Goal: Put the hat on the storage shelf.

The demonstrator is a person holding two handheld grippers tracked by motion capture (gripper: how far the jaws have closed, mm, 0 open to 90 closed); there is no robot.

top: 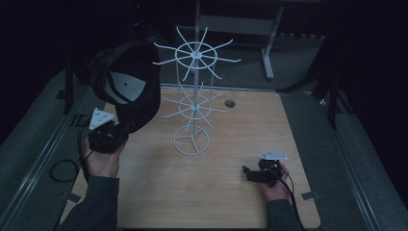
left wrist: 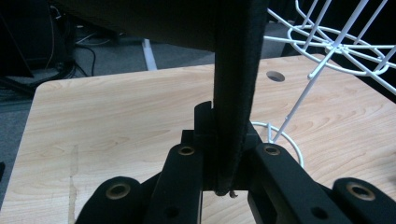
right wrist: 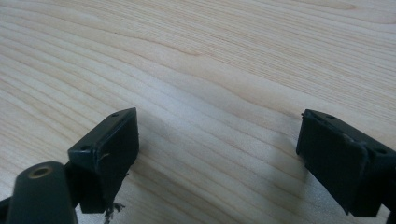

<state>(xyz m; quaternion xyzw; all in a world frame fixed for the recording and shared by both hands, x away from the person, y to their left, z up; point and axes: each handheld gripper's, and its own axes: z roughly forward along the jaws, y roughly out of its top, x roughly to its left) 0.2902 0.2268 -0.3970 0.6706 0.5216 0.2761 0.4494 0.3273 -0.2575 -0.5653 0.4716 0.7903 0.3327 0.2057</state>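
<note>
At the far left of the table (top: 231, 192) I see my left gripper (top: 118, 132) raised above the wood, its jaws clamped on the edge of a black cap (top: 127, 84). In the left gripper view the cap's dark fabric edge (left wrist: 233, 93) runs upright between the two jaws, and both press against it. The cap hangs in the air above and beyond the gripper, over the table's far left corner, with its pale inner lining facing me. It sits just left of the white wire rack (top: 195, 103) and I cannot tell whether the two touch.

The rack stands upright at the middle of the table on a round base ring, with two tiers of spokes fanning out from its centre post. A small round hole (top: 230, 103) in the tabletop lies just right of the lower tier.

At the near right, my right gripper (top: 250, 173) rests low over the table, well apart from the rack and the cap. In the right gripper view its jaws stand wide apart above bare wood (right wrist: 210, 93), with nothing between them.
</note>
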